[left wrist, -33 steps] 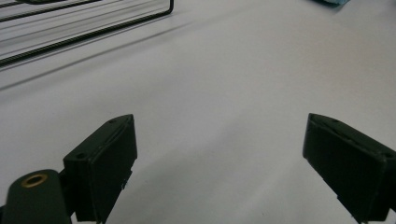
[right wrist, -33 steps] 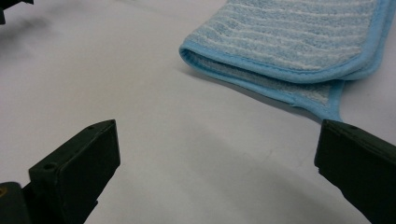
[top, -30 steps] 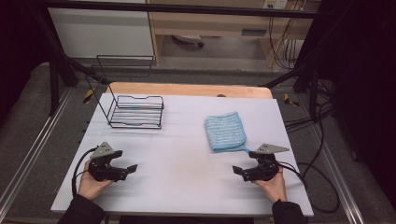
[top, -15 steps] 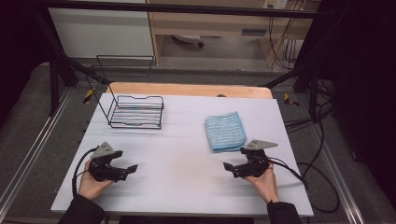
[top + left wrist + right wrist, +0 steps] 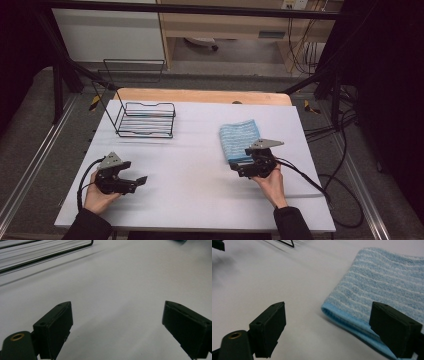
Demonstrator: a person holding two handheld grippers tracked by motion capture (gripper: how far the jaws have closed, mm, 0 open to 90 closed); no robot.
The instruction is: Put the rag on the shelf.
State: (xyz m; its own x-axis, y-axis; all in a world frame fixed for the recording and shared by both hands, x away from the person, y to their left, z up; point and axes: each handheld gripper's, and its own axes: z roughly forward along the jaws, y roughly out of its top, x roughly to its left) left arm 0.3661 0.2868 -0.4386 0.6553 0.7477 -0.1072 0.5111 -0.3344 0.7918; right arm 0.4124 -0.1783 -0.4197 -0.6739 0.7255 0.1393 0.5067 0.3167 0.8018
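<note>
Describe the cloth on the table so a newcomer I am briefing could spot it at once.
Start at the white table and look to its right half, across from the black wire rack. There a folded towel lies flat, just ahead of the right gripper. It is the one soft thing there: light blue terry with thin white stripes.

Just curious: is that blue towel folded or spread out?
Folded: the towel shows stacked layers along its near edge, lying flat on the table.

white table [image 5: 200, 200] bears blue towel [image 5: 240, 140], wire rack [image 5: 146, 120].
</note>
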